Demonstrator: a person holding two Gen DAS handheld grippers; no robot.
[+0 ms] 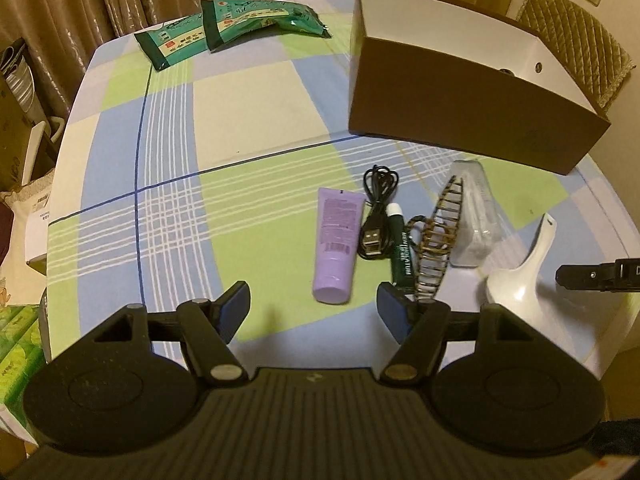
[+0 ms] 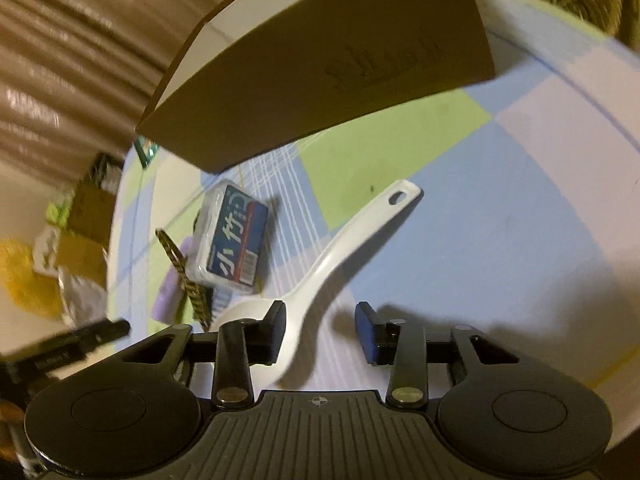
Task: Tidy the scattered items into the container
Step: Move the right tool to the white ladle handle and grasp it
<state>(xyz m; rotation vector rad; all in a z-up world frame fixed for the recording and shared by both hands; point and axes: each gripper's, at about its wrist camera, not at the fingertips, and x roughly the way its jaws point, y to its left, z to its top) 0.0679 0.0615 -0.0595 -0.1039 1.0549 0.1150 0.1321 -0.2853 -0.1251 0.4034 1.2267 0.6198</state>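
A row of items lies on the checked tablecloth [image 1: 248, 112]: a purple tube [image 1: 336, 244], a coiled black USB cable [image 1: 376, 216], a green lip balm stick [image 1: 402, 256], a brown hair claw [image 1: 438, 240], a clear plastic box [image 1: 478, 220] and a white spoon [image 1: 520, 276]. Behind them stands the brown container box [image 1: 460, 108], white inside. My left gripper [image 1: 314, 312] hangs open just short of the tube's cap end. My right gripper [image 2: 322, 330] is open, straddling the spoon [image 2: 340, 252] where handle meets bowl; the right pad stands clear of it.
Two green snack packets [image 1: 240, 24] lie at the table's far left. A quilted chair back [image 1: 576, 44] rises behind the box. Cartons and tissue packs [image 1: 20, 344] crowd the floor on the left. The blue-labelled plastic box [image 2: 236, 236] sits close beside the spoon.
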